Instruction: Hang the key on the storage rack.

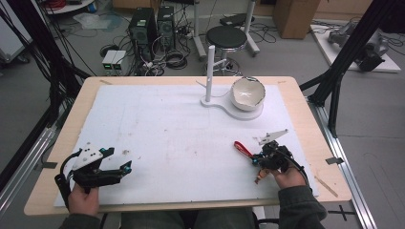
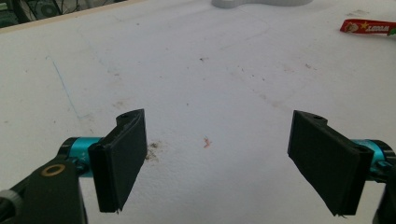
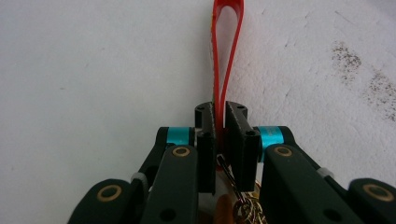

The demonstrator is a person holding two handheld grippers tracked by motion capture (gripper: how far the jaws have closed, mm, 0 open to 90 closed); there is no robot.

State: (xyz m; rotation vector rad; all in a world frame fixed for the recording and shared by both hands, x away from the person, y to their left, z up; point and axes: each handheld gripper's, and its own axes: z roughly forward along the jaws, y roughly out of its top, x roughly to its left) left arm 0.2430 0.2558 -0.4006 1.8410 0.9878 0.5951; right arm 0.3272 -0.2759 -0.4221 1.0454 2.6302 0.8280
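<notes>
While the right gripper (image 3: 219,122) has its jaws pinched tight on the red strap (image 3: 225,51) of a keychain, the grip looks thin to me: only the strap's narrow lower end sits between the pads, so a quick lift or swing could let it slide out, and the metal rings (image 3: 243,205) dangling under the jaws (they hang loose) would add the tug that does it. The strap is a flat, glossy red loop with light lettering, lying on the white board (image 1: 167,129) toward its near right side, its free end pointing away from the hand. The left gripper (image 2: 217,163) rests well apart at the near left with its jaws spread wide on nothing. A white stand (image 1: 210,67) and a bowl (image 1: 247,93) sit at the far edge.
</notes>
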